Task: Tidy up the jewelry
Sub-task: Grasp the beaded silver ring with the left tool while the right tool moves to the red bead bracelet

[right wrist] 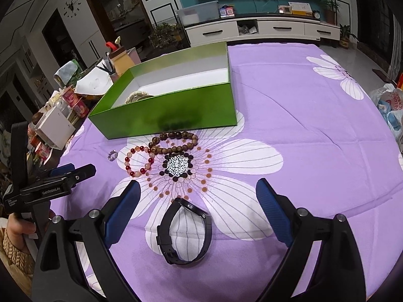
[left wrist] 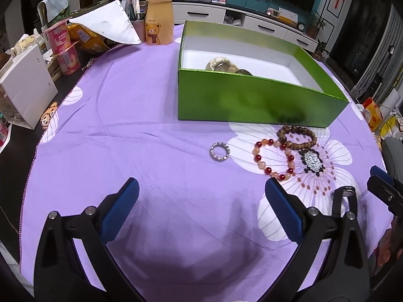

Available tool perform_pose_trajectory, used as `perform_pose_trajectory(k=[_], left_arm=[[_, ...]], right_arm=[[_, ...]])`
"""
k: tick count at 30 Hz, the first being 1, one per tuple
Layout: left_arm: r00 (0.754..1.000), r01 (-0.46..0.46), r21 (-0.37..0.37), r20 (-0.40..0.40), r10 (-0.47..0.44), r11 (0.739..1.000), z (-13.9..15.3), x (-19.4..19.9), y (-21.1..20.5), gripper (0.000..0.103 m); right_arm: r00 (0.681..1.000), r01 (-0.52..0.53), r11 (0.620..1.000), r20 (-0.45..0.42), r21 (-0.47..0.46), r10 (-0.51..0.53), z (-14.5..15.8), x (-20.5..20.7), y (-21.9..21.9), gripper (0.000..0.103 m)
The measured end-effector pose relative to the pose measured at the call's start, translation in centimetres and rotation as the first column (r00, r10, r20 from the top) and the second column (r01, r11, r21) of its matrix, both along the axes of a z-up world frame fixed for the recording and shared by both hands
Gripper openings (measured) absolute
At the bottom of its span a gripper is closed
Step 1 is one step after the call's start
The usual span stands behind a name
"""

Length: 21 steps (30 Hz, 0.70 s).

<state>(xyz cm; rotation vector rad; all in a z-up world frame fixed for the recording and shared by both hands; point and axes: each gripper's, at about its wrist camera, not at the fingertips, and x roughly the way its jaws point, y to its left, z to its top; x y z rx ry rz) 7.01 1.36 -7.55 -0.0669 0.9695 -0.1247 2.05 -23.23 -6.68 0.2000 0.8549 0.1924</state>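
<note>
A green box (left wrist: 252,98) (right wrist: 176,115) stands open on the purple floral cloth, with pale bracelets (left wrist: 221,64) (right wrist: 137,97) inside. In front of it lie a brown bead bracelet (left wrist: 297,137) (right wrist: 173,142), a red and peach bead bracelet (left wrist: 274,159) (right wrist: 139,161) and a small silver ring (left wrist: 220,151) (right wrist: 112,155). A black watch (right wrist: 183,234) (left wrist: 345,201) lies on the cloth between my right gripper's open fingers. My left gripper (left wrist: 201,191) is open and empty, short of the ring. My right gripper (right wrist: 199,193) is open.
At the table's left edge stand a bear-print carton (left wrist: 158,17), red cups (left wrist: 61,47), a white box (left wrist: 25,93) and snack bags. The other gripper shows at each view's side (left wrist: 382,183) (right wrist: 58,178). Bags lie off the right edge (right wrist: 393,108).
</note>
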Motion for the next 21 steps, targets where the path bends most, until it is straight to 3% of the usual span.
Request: perform_pose_trajectory(k=[6, 11, 15, 19, 21], left_arm=[[1.0, 0.02, 0.014, 0.007, -0.02, 1.0, -0.7, 0.5, -0.2, 0.099], [1.0, 0.03, 0.031, 0.006, -0.03, 0.999, -1.2, 1.5, -0.5, 0.083], [0.999, 0.045, 0.042, 0.01, -0.045, 0.998, -1.5, 2.4, -1.0, 0.079], [0.997, 0.074, 0.069, 0.006, -0.074, 0.995, -2.0, 3.5, -1.9, 0.058], [0.996, 0.089, 0.102, 0.023, -0.092, 0.991, -2.1, 3.8, -2.5, 0.056]], right_arm=[[1.0, -0.027, 1.0, 0.003, -0.014, 0.027, -0.2, 0.4, 0.8, 0.093], [0.999, -0.041, 0.999, 0.005, -0.026, 0.041, -0.4, 0.8, 1.4, 0.093], [0.999, -0.048, 0.998, 0.003, -0.027, 0.048, -0.6, 1.1, 1.7, 0.093], [0.998, -0.057, 0.998, 0.007, -0.032, 0.057, -0.6, 1.4, 2.1, 0.093], [0.998, -0.057, 0.998, 0.019, -0.037, 0.058, -0.5, 1.5, 2.3, 0.093]])
